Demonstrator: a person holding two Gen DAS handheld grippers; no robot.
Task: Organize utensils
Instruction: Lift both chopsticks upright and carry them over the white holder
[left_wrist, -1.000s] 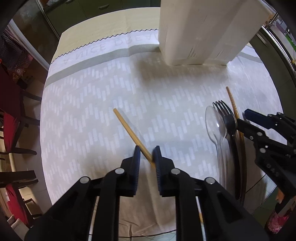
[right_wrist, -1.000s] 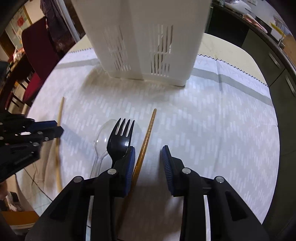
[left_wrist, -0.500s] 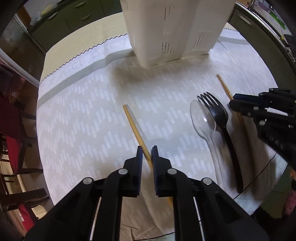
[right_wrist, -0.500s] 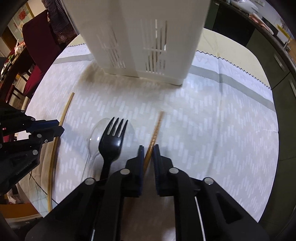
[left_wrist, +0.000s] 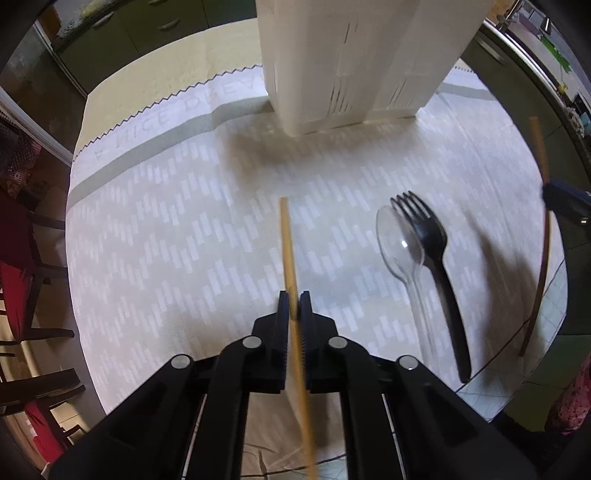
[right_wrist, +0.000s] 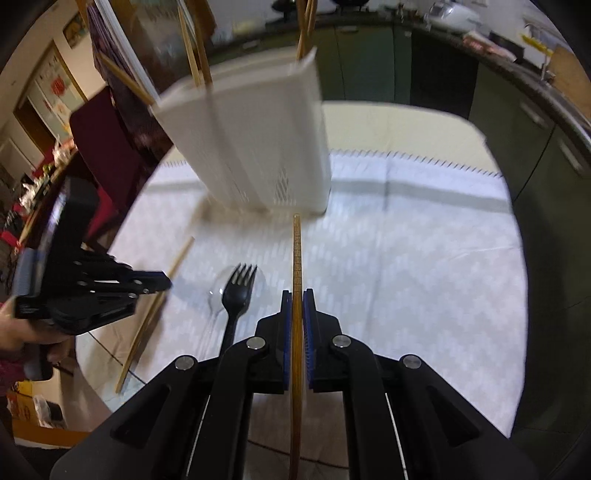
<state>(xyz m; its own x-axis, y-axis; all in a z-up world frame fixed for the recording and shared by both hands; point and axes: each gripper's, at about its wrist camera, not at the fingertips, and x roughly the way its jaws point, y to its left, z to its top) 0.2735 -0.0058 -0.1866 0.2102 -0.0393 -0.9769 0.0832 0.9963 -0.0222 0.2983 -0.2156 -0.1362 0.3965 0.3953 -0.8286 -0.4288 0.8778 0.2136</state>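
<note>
Both sets of fingers clamp one chopstick each; long overhang beyond the tips may pivot, missing the holder.

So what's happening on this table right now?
A person is sorting utensils with a handheld gripper in each hand. The left gripper is shut on one wooden chopstick, and the right gripper is shut on the other chopstick. A black plastic fork and a clear plastic spoon lie side by side on the tablecloth. The white utensil holder behind them already has chopsticks standing in it.
</note>
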